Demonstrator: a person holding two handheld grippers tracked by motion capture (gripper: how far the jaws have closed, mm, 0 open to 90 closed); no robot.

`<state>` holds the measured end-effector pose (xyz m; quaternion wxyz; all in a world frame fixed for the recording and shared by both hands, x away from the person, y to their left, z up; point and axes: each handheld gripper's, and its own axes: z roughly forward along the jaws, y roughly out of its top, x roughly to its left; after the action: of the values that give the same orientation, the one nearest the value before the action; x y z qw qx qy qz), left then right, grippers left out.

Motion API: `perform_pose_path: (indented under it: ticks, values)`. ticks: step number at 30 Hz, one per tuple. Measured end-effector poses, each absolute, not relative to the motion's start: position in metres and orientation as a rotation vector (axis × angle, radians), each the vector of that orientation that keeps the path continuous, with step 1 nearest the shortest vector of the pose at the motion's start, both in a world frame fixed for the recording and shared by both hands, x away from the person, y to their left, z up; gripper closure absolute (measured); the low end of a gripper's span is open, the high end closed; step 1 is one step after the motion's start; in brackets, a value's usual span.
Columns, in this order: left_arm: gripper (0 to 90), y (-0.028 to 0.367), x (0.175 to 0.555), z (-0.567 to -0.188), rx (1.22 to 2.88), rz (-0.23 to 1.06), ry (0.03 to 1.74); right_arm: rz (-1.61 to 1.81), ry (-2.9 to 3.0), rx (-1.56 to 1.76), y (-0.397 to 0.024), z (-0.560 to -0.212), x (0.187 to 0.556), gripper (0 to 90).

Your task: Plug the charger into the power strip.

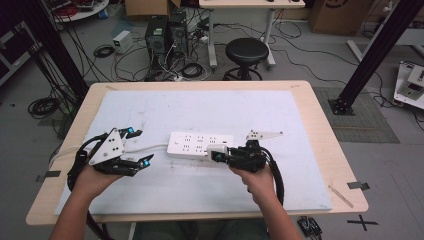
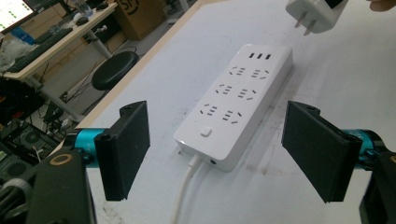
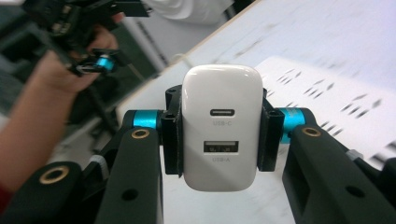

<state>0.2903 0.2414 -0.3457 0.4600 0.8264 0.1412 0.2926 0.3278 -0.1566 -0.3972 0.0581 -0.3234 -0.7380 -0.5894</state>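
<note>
A white power strip (image 1: 199, 144) lies flat near the middle of the white mat, its cable (image 1: 145, 148) running off to the left. In the left gripper view the power strip (image 2: 236, 105) sits just ahead between the wide-apart jaws of my left gripper (image 2: 215, 154), which is open and empty. My left gripper (image 1: 137, 148) rests left of the strip. My right gripper (image 1: 220, 154) is shut on a white USB charger (image 3: 220, 125) with USB-C and USB-A ports facing the camera. The charger (image 2: 316, 13) hangs above the strip's far end, prongs showing.
The white mat (image 1: 150, 190) covers most of the wooden table (image 1: 320, 125). A small white bracket (image 1: 263, 134) lies right of the strip. Beyond the table stand a black stool (image 1: 246, 52), computer towers (image 1: 165, 35) and floor cables.
</note>
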Motion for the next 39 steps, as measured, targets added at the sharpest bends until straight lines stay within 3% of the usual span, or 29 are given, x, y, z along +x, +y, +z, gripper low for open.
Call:
perform_pose_path:
  ticks: [11, 23, 39]
  values:
    - [23.6, 0.250, 0.290, -0.349, 2.048, 0.716, 0.357, -1.720, -2.597, -0.959, -0.151, -0.379, 0.344, 63.2]
    - [23.6, 0.257, 0.290, -0.355, 2.043, 0.703, 0.378, -1.249, -3.006, -0.628, -0.133, -0.356, 0.392, 63.2]
    - [23.5, 0.272, 0.285, -0.370, 2.032, 0.685, 0.424, -0.757, -3.184, -0.320, -0.101, -0.360, 0.432, 63.1]
